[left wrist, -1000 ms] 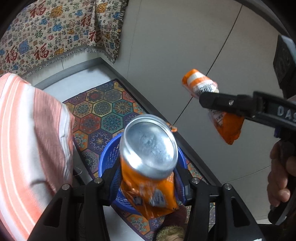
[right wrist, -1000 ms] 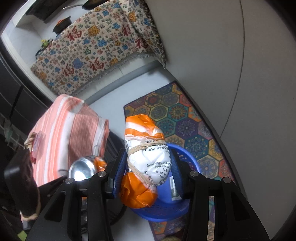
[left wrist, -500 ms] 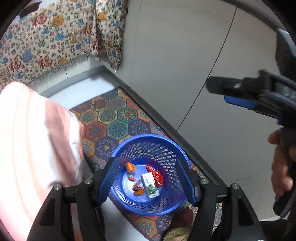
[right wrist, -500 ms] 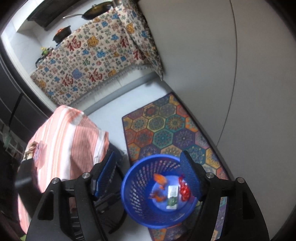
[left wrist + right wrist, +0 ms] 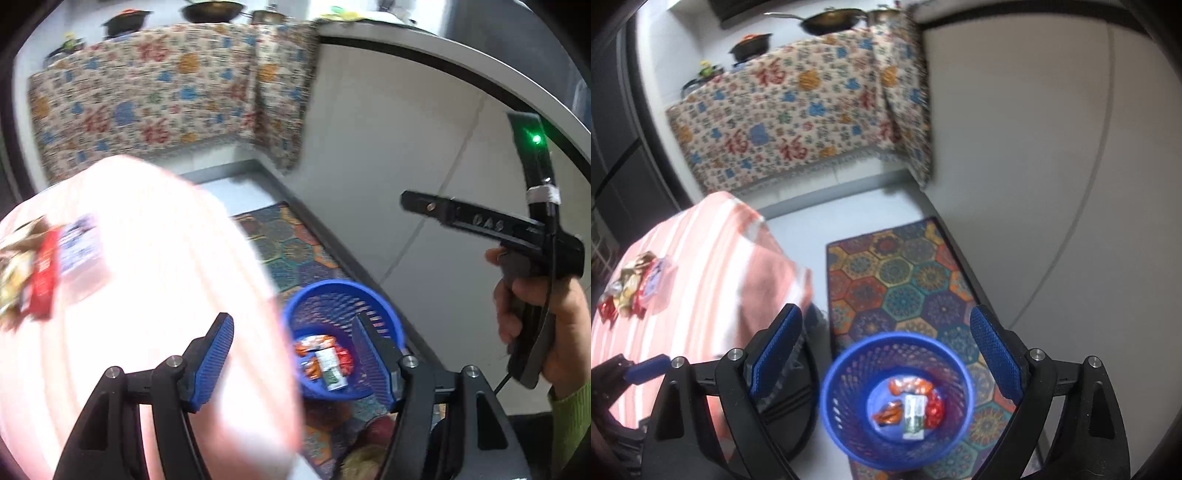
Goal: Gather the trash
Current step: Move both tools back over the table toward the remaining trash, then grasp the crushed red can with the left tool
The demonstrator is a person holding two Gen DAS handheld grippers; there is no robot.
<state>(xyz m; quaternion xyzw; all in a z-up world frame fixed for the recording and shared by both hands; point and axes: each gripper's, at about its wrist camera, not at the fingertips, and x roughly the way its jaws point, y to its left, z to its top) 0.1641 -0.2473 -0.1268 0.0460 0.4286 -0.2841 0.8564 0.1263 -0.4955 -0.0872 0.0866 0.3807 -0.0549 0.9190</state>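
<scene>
A blue mesh basket (image 5: 827,391) stands on the floor and holds several orange, red and white wrappers (image 5: 910,402). Above it my right gripper (image 5: 886,343) hangs with its jaws opening and nothing between the blue pads. My left gripper (image 5: 295,354) is open and empty, up over the edge of the pink striped table (image 5: 147,258), with the basket (image 5: 343,291) below to the right. More wrappers (image 5: 631,284) lie at the table's left, blurred in the left wrist view (image 5: 33,269). A hand (image 5: 535,306) holds the right gripper (image 5: 410,201) at the right.
A patterned hexagon rug (image 5: 905,266) lies under the basket beside a white wall panel (image 5: 1034,166). A flowered cloth (image 5: 798,110) covers a counter with pans at the back. The table's dark round base (image 5: 798,402) stands left of the basket.
The left gripper let go of the crushed orange can and the right of the orange-white packet. Both jaws opened wide, and both grippers rose and swung left toward the table.
</scene>
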